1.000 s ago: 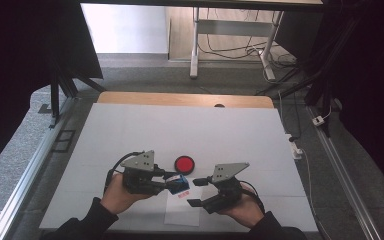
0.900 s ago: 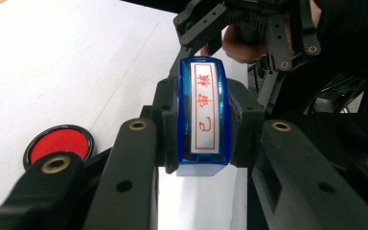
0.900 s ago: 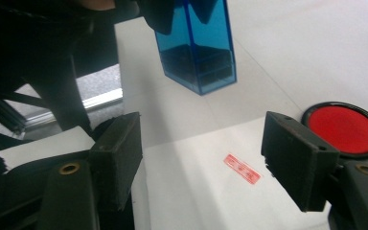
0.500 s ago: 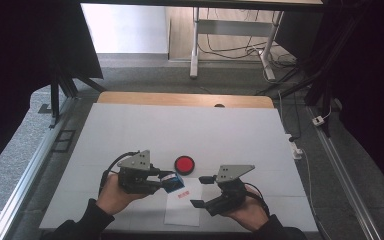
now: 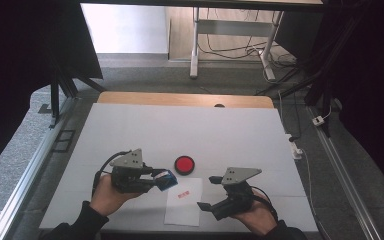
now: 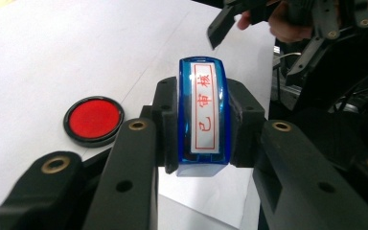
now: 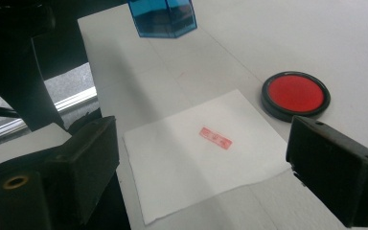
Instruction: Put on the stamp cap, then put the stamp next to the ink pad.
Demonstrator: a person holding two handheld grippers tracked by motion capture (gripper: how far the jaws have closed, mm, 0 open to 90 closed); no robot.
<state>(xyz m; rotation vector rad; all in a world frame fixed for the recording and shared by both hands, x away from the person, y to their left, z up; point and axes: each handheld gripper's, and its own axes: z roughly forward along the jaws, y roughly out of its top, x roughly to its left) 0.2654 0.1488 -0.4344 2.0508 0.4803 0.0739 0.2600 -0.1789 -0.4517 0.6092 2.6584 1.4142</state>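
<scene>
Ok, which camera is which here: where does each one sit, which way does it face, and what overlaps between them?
High view: fixed above the person's side, looking forward and down on the table; both hands show, with the left gripper and right gripper.
Left gripper view: rides the left gripper, looking along its jaws, shut on the blue stamp; the other hand's gripper shows top right.
Right gripper view: rides the right gripper, looking between its open jaws at the paper.
Shared: the red ink pad and the blue stamp show in all three.
</scene>
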